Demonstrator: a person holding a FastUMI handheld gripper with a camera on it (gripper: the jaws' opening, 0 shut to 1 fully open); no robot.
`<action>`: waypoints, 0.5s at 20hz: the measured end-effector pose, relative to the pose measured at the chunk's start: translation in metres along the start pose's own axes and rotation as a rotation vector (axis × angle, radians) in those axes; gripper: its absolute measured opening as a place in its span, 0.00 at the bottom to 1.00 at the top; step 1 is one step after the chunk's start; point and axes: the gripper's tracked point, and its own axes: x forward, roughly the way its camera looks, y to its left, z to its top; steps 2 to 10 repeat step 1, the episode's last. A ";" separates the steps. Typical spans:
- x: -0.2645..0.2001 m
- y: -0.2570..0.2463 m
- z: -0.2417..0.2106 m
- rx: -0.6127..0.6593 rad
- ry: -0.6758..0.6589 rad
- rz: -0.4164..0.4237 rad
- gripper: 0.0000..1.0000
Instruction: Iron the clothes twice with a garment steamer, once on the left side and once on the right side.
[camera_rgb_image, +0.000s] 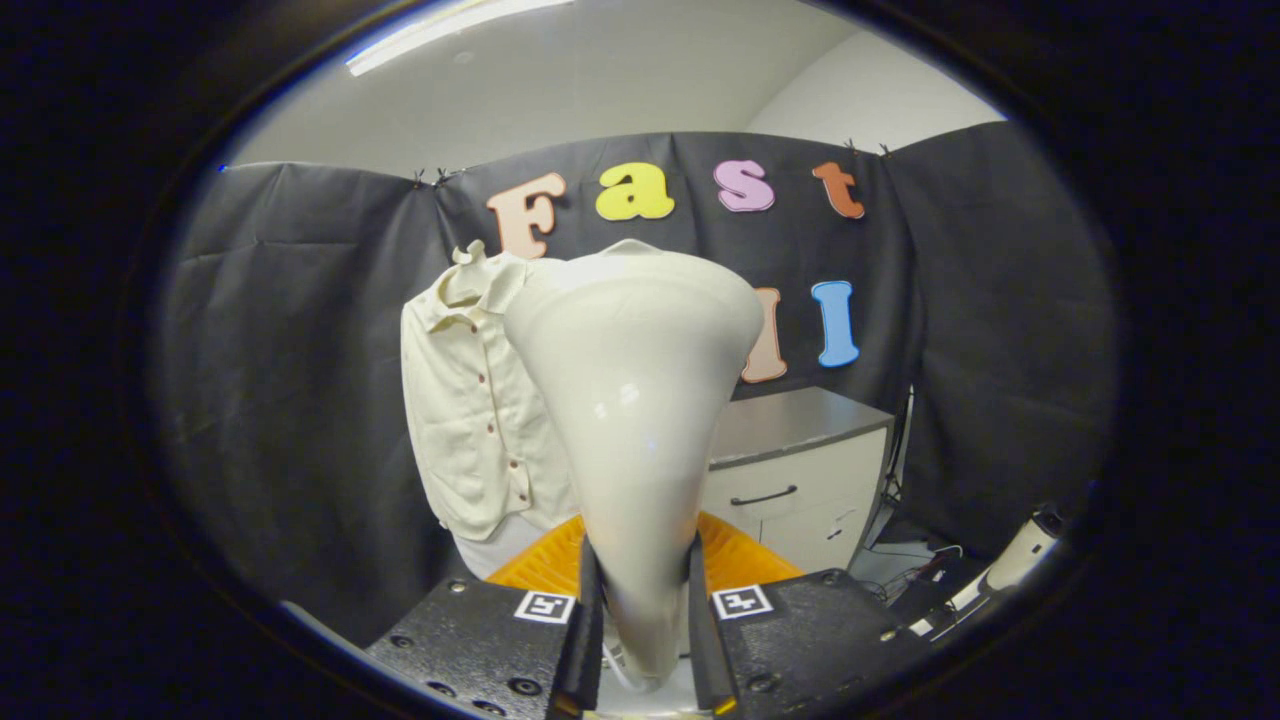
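Garment steamer (632, 400) sitting upright between the two fingers, clamped at its narrow cream neck by both black fingers (588, 620), one pressing on each side. Gripper (640, 625) closing firmly on that neck, jaws drawn in to the width of the handle. Flaring upward from the grip into a wide, rounded head, glossy and catching a couple of small highlights halfway up. Pointing its broad head toward the clothes beyond. Two square black-and-white marker tags (545, 606) riding on top of the gripper's black finger blocks, one on either side of the steamer.

Showing just behind the fingers: an orange ribbed surface (735, 560), spreading to both sides of the steamer's neck. Hanging beyond that, a cream short-sleeved shirt (470, 410), buttoned down the front with small dark buttons, collar folded at the top. Partly covering the shirt's right half with the steamer head; contact between head and fabric impossible to judge from this angle. Peeking out below the shirt's hem, something pale, too hidden to name.

Standing further back, to the right of the steamer, a white drawer cabinet (800, 480) with a grey top and a dark curved handle. Lying low on the floor past the cabinet, a tangle of cables (925, 570) and a white cylindrical device (1015, 555) with a dark tip. Black cloth wall (280, 380) wrapping around behind everything, white ceiling with a strip light (450, 30) overhead.
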 end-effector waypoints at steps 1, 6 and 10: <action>0.003 -0.005 -0.001 0.010 0.006 -0.001 0.36; 0.003 -0.005 -0.001 0.010 0.006 -0.001 0.36; 0.003 -0.005 -0.001 0.010 0.006 -0.001 0.36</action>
